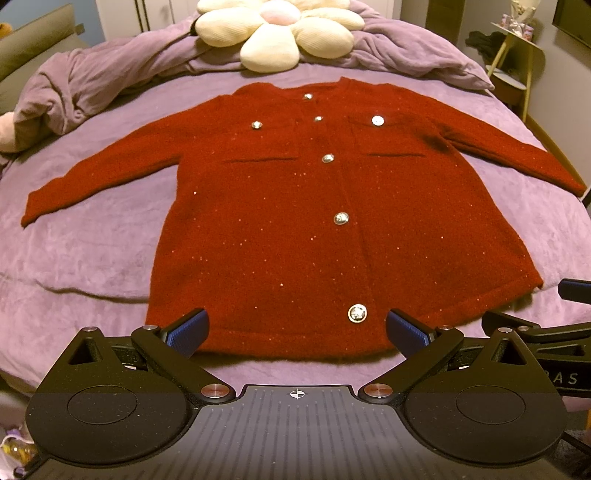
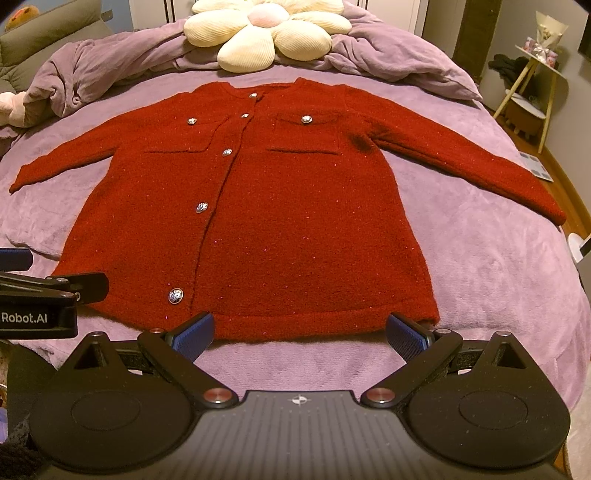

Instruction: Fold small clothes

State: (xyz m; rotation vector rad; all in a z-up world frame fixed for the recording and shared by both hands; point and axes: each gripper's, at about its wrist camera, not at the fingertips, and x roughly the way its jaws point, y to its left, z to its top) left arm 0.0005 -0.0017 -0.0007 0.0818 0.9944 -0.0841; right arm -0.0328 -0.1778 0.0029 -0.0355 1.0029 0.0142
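Observation:
A red knitted cardigan (image 1: 280,221) with silver buttons lies flat and face up on the purple bed (image 1: 92,240), sleeves spread to both sides, hem towards me. My left gripper (image 1: 297,330) hovers open just above the hem near the lowest button (image 1: 357,314), nothing between its blue pads (image 1: 186,330). In the right wrist view the same cardigan (image 2: 295,221) fills the middle. My right gripper (image 2: 301,332) is open at the hem's right half, holding nothing. Each gripper shows at the edge of the other's view: the right gripper (image 1: 569,290) and the left gripper (image 2: 14,258).
A cream flower-shaped cushion (image 1: 277,29) and a bunched purple duvet (image 1: 110,70) lie beyond the collar. A small side table (image 2: 532,88) stands right of the bed. The bed's right edge (image 2: 576,236) drops off near the sleeve cuff.

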